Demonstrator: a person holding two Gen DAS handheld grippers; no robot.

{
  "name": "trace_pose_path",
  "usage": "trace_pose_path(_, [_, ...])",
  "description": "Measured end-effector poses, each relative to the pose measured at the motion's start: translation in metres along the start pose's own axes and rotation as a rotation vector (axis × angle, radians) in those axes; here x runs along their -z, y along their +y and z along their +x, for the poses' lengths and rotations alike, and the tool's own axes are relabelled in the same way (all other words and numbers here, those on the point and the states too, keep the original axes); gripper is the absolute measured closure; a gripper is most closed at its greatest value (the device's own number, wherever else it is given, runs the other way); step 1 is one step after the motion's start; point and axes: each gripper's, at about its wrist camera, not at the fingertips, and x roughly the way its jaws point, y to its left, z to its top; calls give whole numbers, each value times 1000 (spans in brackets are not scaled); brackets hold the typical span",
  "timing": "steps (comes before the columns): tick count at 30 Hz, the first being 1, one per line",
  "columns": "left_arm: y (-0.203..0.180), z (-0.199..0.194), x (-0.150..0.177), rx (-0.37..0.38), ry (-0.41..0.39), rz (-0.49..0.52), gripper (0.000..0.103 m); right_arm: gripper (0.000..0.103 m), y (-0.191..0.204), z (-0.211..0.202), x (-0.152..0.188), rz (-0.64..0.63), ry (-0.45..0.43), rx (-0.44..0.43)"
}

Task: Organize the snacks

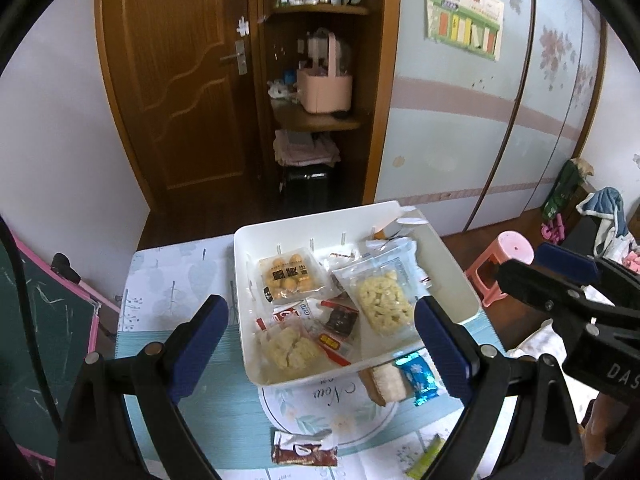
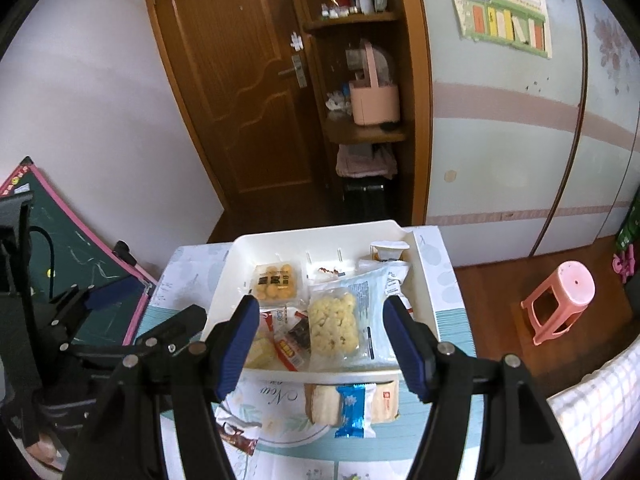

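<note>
Both hand-held grippers are hovering over the counter (image 1: pixel 168 280); the left hand-held gripper (image 1: pixel 322 334) is gaping wide with nothing between its pads; the right hand-held gripper (image 2: pixel 320 344) is standing open too, gripping nothing. The white tray (image 1: pixel 248 264) is sitting on the counter, holding a yellow biscuit pack (image 1: pixel 286 276) and puffed rice bars (image 1: pixel 384 304); a blue wrapper (image 1: pixel 418 378) is lying just outside the tray's near wall, beside a wafer pack (image 1: pixel 386 384); a brown sachet (image 1: pixel 304 450) is lying nearer, on the counter.
</note>
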Motion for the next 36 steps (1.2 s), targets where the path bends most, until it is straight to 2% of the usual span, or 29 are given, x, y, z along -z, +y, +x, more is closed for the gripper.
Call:
trace_pose_path(5, [2, -28, 15, 9, -34, -29, 7, 38, 2, -29, 21, -26, -20, -7])
trace_pose_path(8, [9, -40, 34, 22, -48, -61, 5, 35, -1, -40, 42, -37, -21, -16])
trace_pose_path(14, [11, -41, 83, 10, -38, -69, 5, 32, -7, -34, 99, -65, 47, -8])
trace_pose_path(20, [5, -14, 133, -16, 36, -19, 5, 32, -9, -10, 152, -82, 143, -7])
trace_pose_path(26, [10, 30, 176, -7, 161, -6, 5, 32, -11, 22, 190, -112, 225, 30])
trace_pose_path(33, [19, 77, 203, -4, 273, -24, 5, 32, -18, 59, 226, -115, 327, 46])
trace_pose_path(36, [25, 93, 208, 4, 315, -54, 5, 32, -17, 70, 238, -118, 364, 28])
